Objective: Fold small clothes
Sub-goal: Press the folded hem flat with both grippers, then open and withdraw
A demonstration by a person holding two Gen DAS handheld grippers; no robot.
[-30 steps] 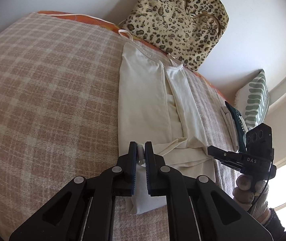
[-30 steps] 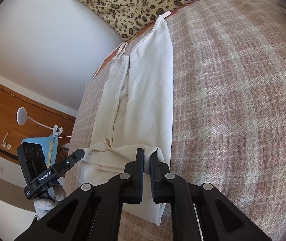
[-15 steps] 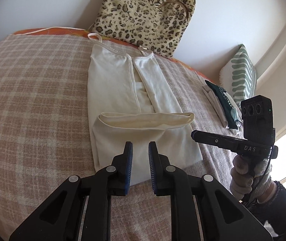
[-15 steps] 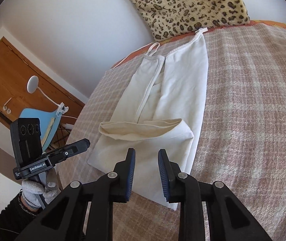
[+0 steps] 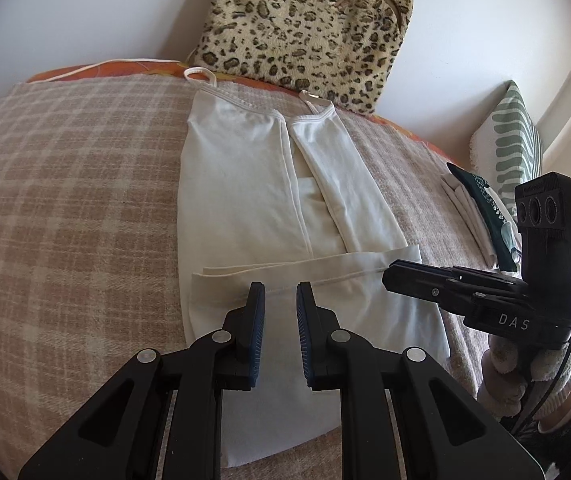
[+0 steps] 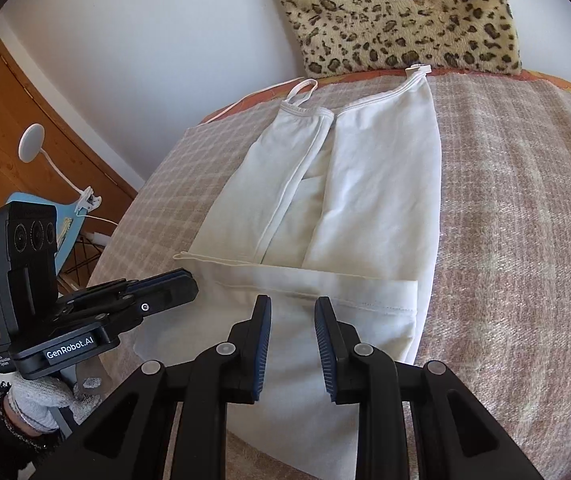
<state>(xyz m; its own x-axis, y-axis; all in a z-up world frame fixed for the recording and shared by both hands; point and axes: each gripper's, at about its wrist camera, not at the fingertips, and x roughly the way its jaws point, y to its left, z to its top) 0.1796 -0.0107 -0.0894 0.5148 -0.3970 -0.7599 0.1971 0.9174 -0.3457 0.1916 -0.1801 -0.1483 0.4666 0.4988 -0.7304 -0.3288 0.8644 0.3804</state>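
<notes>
Left wrist: half-folded camisole [image 5: 253, 200], apparently released.

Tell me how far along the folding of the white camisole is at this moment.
Done: both sides of the white camisole are folded to the middle, and its hem is turned up a short way. In hand: nothing; the left gripper and right gripper hover open above the hem with no fabric between the pads. Left: the top with the straps lies flat on the plaid blanket, so further lengthwise folds likely remain.
</notes>
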